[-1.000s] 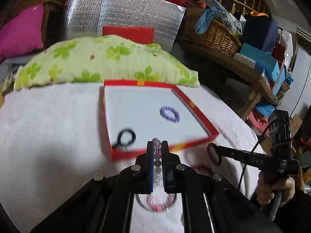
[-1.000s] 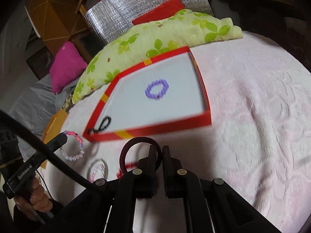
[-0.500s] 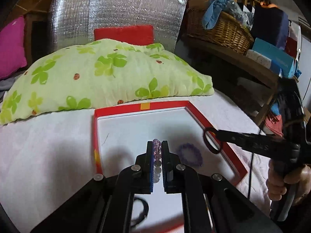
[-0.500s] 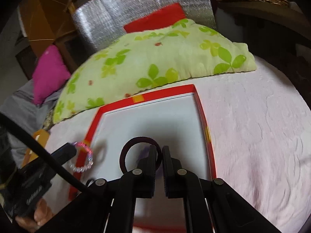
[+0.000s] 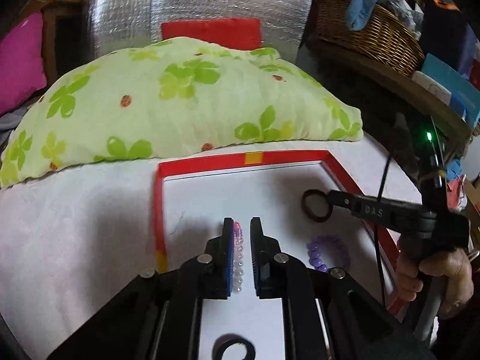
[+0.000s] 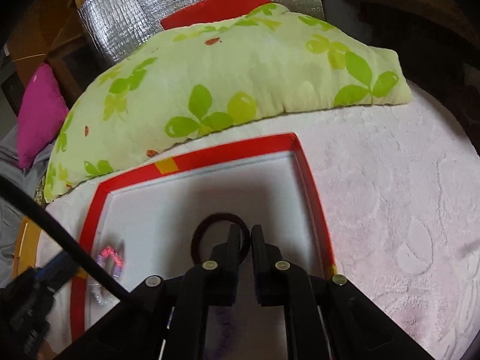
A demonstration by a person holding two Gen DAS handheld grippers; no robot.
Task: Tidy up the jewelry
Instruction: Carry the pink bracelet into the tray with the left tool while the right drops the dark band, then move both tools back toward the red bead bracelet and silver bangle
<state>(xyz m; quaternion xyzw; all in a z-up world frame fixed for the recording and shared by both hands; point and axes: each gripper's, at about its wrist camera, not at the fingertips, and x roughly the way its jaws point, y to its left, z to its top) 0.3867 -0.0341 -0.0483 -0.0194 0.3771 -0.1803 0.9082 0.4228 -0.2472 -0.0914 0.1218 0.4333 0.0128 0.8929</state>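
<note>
The jewelry tray (image 5: 159,204), a shallow red-rimmed box with a white floor, lies on a pale pink blanket (image 6: 390,195), its far edge close to a green clover-print pillow (image 5: 180,99).

In the left wrist view we see our left hand-held gripper (image 5: 241,234) over the tray's near left part, its jaws parted by a clear gap. A pink and clear bead bracelet (image 5: 238,252) lies against the inner face of the left finger, while the right finger stands clear of it, so nothing is being squeezed. We cannot tell whether the bracelet rests on the tray floor.

Our right hand-held gripper (image 5: 328,195) reaches in from the right over the tray's far right part, with a dark brown hair tie (image 5: 316,205) at its tip. In the right wrist view this hand-held gripper (image 6: 246,234) has its jaws nearly together, with only a narrow slot between them, and the hair tie (image 6: 210,225) passes through that slot while most of its loop shows on the left. We cannot tell whether the hair tie touches the tray floor.

A purple bead bracelet (image 5: 328,253) lies on the tray floor, near and right, between the two hand-held grippers. A black ring-shaped piece (image 5: 234,348) lies on the floor at the near edge of the left wrist view, partly hidden by the left hand-held gripper's body.

Behind the pillow stand a silver foil panel (image 5: 195,9) and a red cushion (image 5: 210,31), with a magenta cushion (image 5: 21,60) at far left and a wicker basket (image 5: 363,33) at far right.
</note>
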